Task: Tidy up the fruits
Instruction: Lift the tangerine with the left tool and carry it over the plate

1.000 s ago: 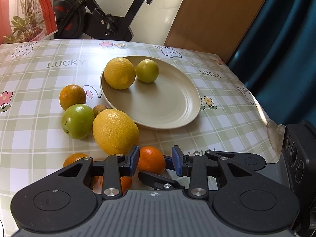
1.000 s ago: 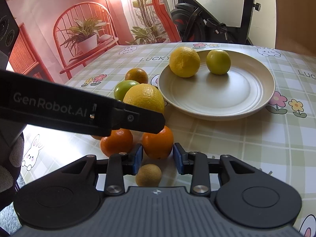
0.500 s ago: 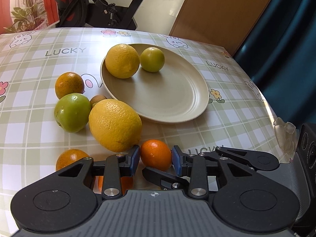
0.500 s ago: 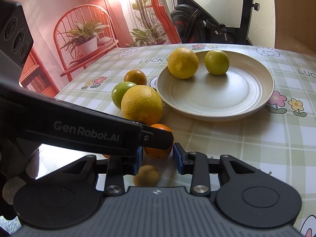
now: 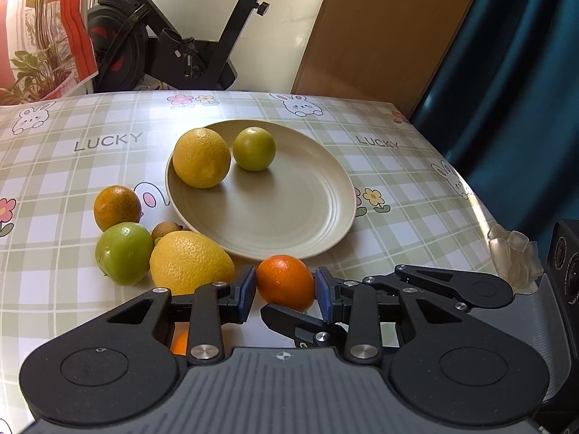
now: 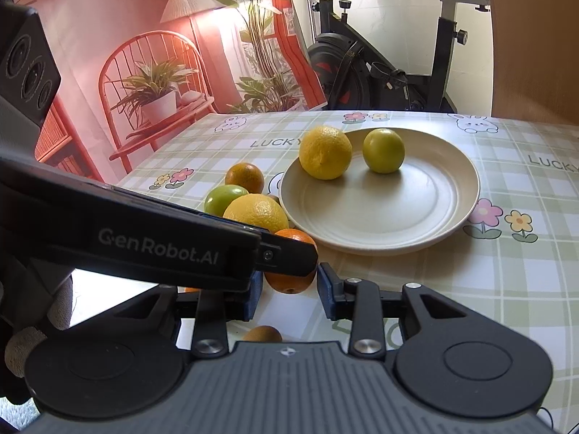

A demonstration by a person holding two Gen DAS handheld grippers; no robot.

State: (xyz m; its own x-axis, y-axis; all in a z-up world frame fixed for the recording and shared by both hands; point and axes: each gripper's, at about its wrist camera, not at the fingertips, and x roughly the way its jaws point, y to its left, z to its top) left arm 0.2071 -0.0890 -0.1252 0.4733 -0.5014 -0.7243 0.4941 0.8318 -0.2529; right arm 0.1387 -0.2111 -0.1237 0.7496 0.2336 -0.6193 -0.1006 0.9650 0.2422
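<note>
We work on a tabletop [image 5: 416,188] covered in checked cloth, with the plate [image 5: 296,217] sitting mid-tabletop toward the far edge. On the plate already: a big yellow citrus [image 5: 201,157] at its far-left rim and a small green fruit [image 5: 254,148] just beside it. Off the plate, toward the near-left side of the tabletop: a second yellow citrus [image 5: 191,262] touching the plate's near-left rim, a green apple-like fruit [image 5: 123,253] beside it, a darker orange [image 5: 117,208] farther back, and a small brown fruit [image 5: 164,230] tucked between them.

Step in hand: we pick the small orange [image 5: 286,282], which lies just off the plate's near rim. Our left hand-held gripper [image 5: 286,291] brackets it, blue pads on both sides, apparently touching; we judge it grasping the orange, whether it is off the cloth we cannot tell. Our right hand-held gripper [image 6: 287,294] sits released just behind the same orange, holding nothing.

Next move, as we judge it: lift the orange clear and carry it forward over the rim into the bare near half of the plate, keeping the left hand-held gripper off the yellow citrus beside it and the right one out of the way.
</note>
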